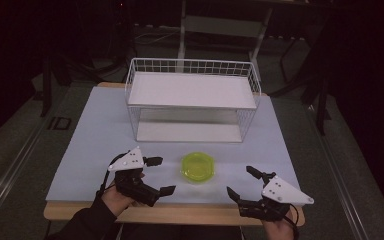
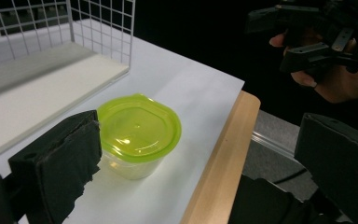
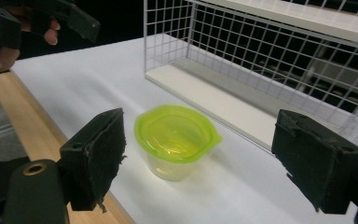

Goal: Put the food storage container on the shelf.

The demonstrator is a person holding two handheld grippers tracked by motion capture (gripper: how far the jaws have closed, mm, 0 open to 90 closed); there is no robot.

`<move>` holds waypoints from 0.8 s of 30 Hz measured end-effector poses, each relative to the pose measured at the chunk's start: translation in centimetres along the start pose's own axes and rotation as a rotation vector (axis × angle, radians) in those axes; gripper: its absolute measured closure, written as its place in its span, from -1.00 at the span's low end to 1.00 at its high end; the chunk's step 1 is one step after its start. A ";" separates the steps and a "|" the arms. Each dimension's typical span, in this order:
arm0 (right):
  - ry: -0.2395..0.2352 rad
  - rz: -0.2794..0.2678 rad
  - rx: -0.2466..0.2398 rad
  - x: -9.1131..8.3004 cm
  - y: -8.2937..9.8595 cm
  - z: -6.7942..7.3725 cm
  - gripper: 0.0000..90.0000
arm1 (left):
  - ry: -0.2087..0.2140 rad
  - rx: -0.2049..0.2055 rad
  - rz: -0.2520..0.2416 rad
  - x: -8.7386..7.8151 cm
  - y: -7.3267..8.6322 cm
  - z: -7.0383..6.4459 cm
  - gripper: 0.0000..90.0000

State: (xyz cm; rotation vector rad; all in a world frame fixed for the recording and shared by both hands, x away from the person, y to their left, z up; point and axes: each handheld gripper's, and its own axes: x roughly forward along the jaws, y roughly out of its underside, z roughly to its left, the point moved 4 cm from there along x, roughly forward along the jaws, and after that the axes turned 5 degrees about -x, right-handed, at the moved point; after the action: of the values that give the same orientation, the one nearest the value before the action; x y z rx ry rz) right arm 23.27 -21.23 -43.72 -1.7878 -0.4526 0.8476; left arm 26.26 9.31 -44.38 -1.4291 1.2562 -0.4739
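A: Left gripper (image 1: 160, 175): jaws spread wide, nothing between them. Right gripper (image 1: 239, 182): same condition, wide and empty. Both rest at the near edge of the table (image 1: 90, 150).

B: Location of the work item?

A: The lidded container (image 1: 198, 166) stands between the two grippers, apart from both, slightly ahead of their fingertips. In the left gripper view it sits just beside the near jaw pad; contact cannot be confirmed there.

B: Progress?

A: Judged as the opening stage. The container is not yet grasped, and its green lid (image 2: 139, 123) is seated on the clear tub. The grasp and everything after it remain.

B: Contents?

A: The tub appears empty, though the tinted lid obscures the interior. Beyond the container, the wire rack (image 1: 192, 100) carries nothing on its upper shelf or lower board.
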 end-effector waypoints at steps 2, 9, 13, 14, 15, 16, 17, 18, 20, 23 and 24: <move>-0.013 -0.012 0.015 0.1 -0.2 -0.1 -0.64 | 0.023 -0.001 -0.030 0.1 -0.6 -0.2 -0.97; -0.015 0.042 0.006 1.8 -1.1 -0.8 -0.70 | -0.030 -0.031 0.012 1.1 -1.8 1.2 -0.96; 0.038 0.075 0.022 2.9 -1.1 -1.3 -0.70 | -0.050 -0.055 0.050 1.9 -2.3 2.0 -0.96; 0.042 0.089 0.024 3.3 -1.1 -1.4 -0.70 | -0.062 -0.058 0.059 2.1 -2.3 2.2 -0.96; 0.014 0.108 0.038 3.8 -1.0 -1.5 -0.70 | -0.067 -0.056 0.069 2.4 -2.3 2.3 -0.94; -0.003 0.128 0.057 4.2 -0.9 -1.8 -0.70 | -0.071 -0.057 0.084 2.6 -2.3 2.4 -0.89; 0.001 0.142 0.074 4.6 -0.7 -2.0 -0.70 | -0.079 -0.067 0.090 2.9 -2.3 2.6 -0.89; 0.003 0.152 0.092 4.9 -0.6 -2.3 -0.70 | -0.082 -0.077 0.097 3.2 -2.3 2.8 -0.89; 0.017 0.173 0.130 5.6 -0.4 -2.9 -0.69 | -0.101 -0.098 0.104 3.7 -2.3 3.2 -0.89; 0.058 0.181 0.164 6.5 -0.3 -3.6 -0.69 | -0.101 -0.166 0.102 4.2 -2.2 4.0 -0.84; 0.054 0.179 0.180 6.7 -0.2 -3.8 -0.69 | -0.094 -0.186 0.105 4.5 -2.1 4.1 -0.84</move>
State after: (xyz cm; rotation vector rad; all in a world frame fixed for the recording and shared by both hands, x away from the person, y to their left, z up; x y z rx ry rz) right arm 30.59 -19.19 -44.99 -1.6968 -0.1761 0.9312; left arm 32.18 6.95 -45.31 -1.5132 1.3180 -0.2208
